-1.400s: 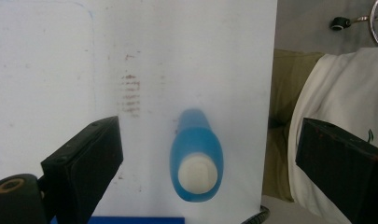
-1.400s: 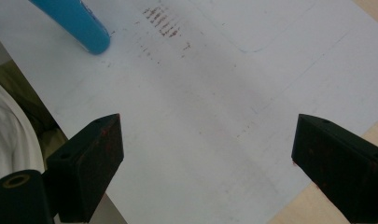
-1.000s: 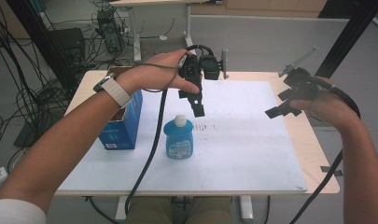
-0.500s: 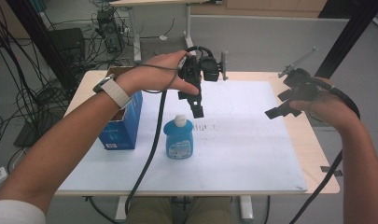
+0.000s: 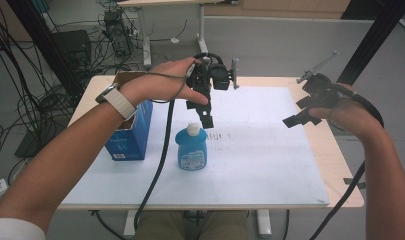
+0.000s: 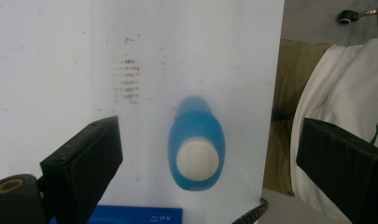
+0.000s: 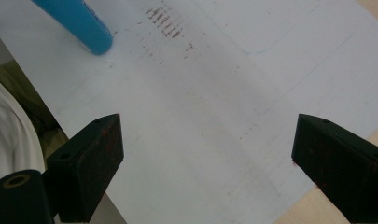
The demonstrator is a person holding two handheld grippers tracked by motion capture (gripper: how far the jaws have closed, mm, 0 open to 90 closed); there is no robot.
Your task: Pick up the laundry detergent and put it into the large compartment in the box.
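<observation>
Fingers of the left gripper stand spread wide and hold nothing; the blue bottle sits upright on the white mat straight below, its white cap centred between them but well clear of both. Over on the far side the right gripper also gapes wide, empty, the bottle's base off beyond its left finger.

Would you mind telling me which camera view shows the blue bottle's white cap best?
The left gripper view: the white cap sits centred, seen from above. The high view shows it small; the right gripper view catches just the blue bottle.
</observation>
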